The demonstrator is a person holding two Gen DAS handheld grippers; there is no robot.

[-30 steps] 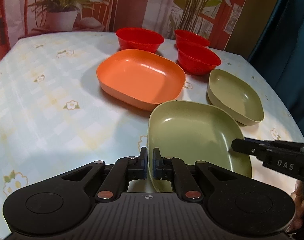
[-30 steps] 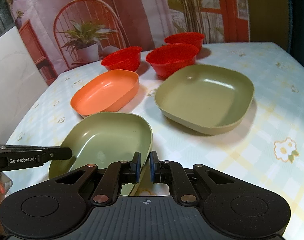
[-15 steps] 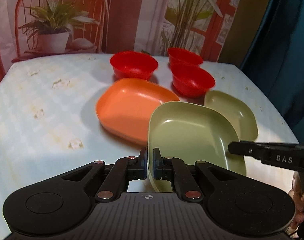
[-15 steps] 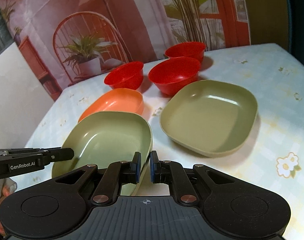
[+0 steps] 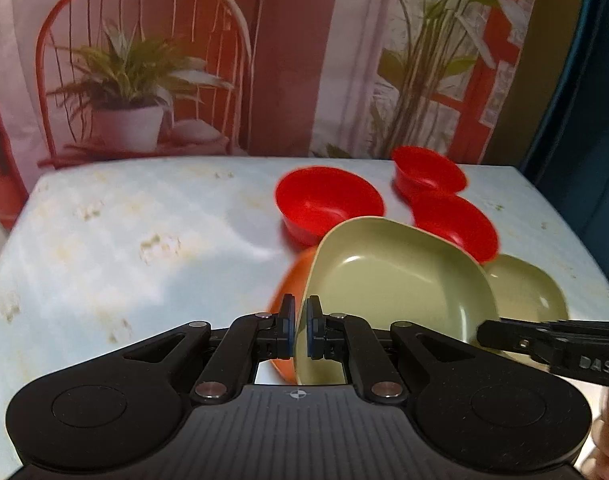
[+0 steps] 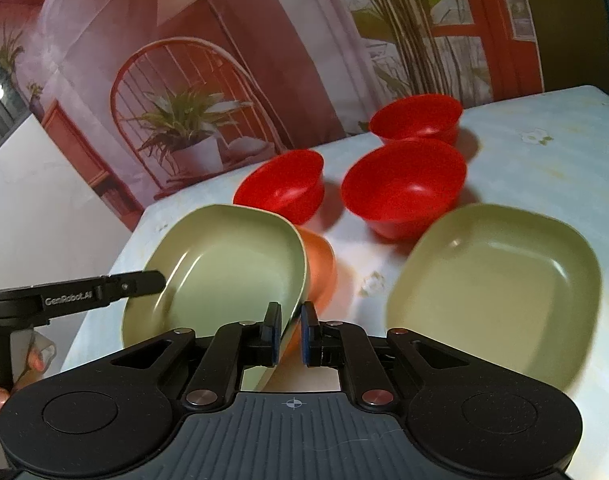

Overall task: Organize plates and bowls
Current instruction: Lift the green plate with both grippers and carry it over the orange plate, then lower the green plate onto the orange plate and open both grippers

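The green plate [image 5: 396, 284] is carried clear of the surface [image 5: 124, 240] by both hand-held grippers, one on each of two opposite rims. The left hand-held gripper [image 5: 297, 332] is pinched on the near left rim, with one pad inside the rim and one outside. The right hand-held gripper [image 6: 290, 334] is pinched in the same manner on the opposite rim. A two-point hold of this kind is judged to keep the wide, shallow plate level and to prevent it from swinging.

The plate is held above the orange plate [image 5: 290, 292], which is largely hidden beneath it. Whether the two plates touch cannot be told. A second green plate [image 6: 500, 284] rests on the surface to the right, apart from the carried plate. Three red bowls [image 6: 404, 184] stand separately behind the plates, unstacked.

The step in hand is judged to be the stacking of plates. Stacking of the bowls is not yet done.
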